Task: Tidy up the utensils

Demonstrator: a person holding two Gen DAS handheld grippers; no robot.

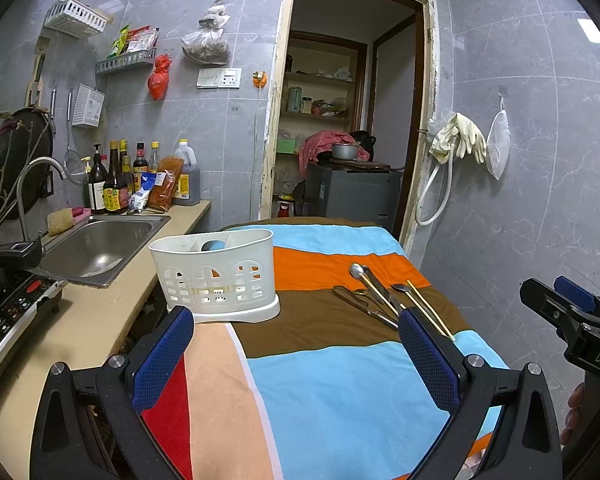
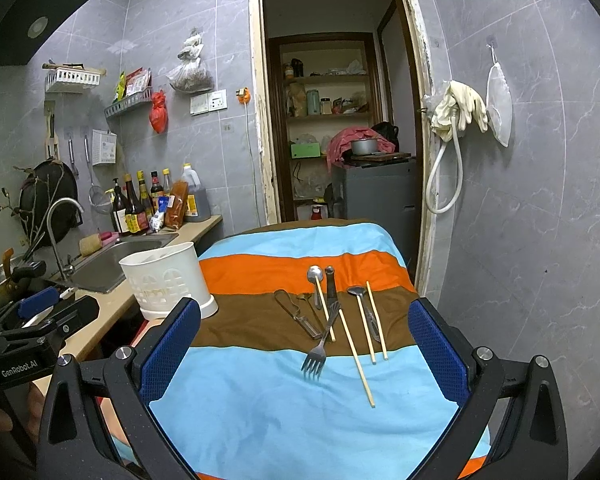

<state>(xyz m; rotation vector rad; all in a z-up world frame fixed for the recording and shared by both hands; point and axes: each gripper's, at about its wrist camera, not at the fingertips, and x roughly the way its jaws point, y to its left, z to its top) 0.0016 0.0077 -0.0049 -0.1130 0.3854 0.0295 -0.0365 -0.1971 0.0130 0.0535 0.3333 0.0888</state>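
Observation:
A white slotted utensil holder (image 1: 216, 276) (image 2: 168, 280) stands at the left edge of a table covered by a striped cloth (image 2: 284, 408). Loose utensils lie on the brown stripe: a fork (image 2: 320, 348), a spoon (image 2: 315, 276), a small ladle (image 2: 356, 292), several chopsticks (image 2: 356, 358), a dark-handled tool (image 2: 331, 284) and a peeler (image 2: 296, 314). The same pile of utensils (image 1: 384, 296) shows in the left wrist view. My left gripper (image 1: 296, 344) is open in front of the holder, holding nothing. My right gripper (image 2: 306, 332) is open, short of the utensils, also holding nothing.
A sink (image 1: 100, 248) and tap (image 2: 58, 232) sit left of the table, with sauce bottles (image 1: 120, 184) behind. An induction cooker (image 1: 8, 320) lies at the near left. A doorway (image 2: 336, 120) opens behind the table. Gloves and a hose (image 2: 456, 128) hang on the right wall.

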